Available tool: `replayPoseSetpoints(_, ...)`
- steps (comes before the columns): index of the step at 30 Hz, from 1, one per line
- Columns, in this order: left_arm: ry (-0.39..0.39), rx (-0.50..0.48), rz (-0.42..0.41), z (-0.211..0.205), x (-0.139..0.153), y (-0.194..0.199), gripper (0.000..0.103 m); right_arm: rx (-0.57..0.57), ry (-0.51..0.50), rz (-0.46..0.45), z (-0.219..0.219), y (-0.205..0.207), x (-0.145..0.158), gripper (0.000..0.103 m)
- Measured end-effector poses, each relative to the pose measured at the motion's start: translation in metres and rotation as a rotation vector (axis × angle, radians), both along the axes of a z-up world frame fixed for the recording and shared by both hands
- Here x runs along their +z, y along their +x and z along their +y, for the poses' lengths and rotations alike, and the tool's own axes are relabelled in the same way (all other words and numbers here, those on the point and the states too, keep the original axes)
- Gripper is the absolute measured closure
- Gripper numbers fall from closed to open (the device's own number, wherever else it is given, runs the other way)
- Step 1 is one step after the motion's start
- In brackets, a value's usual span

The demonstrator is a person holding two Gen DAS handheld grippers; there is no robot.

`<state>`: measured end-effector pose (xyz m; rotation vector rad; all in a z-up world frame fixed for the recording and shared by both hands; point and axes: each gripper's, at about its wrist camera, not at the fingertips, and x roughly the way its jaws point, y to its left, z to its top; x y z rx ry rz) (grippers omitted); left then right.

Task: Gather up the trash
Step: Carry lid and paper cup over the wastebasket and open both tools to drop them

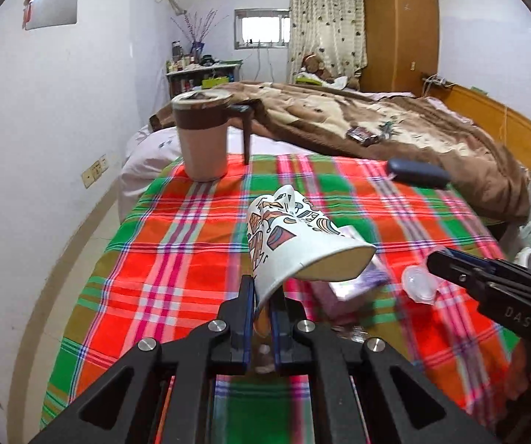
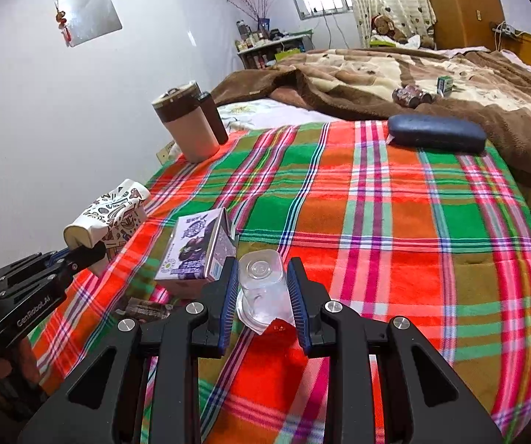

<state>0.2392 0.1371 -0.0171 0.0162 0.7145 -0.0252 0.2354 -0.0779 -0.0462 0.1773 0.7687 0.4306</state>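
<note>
Left hand-held gripper [image 1: 262,301] pinches a crumpled paper cup [image 1: 295,240] by its wall; right hand-held gripper [image 2: 261,285] clasps a clear plastic cup [image 2: 261,288] (both above the plaid surface [image 2: 376,222]).

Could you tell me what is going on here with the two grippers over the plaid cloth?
A person is collecting trash with two handheld grippers. The left gripper is shut on the wall of a patterned paper cup, held tipped above the plaid cloth. The right gripper grips a clear plastic cup. A purple carton lies on the cloth.
</note>
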Motion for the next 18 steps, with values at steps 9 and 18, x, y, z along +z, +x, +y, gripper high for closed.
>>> replayPoseSetpoints(9,-0.045,-0.067,-0.042,-0.039,0.023,-0.034,0.095,-0.034,0.012,-0.037,-0.029,-0.027,0.02,0.075)
replayPoseSetpoints(18,-0.067,-0.158,-0.077,-0.082,0.041,-0.058,0.095,-0.104,0.022,-0.074,-0.071,-0.052,0.035,0.075)
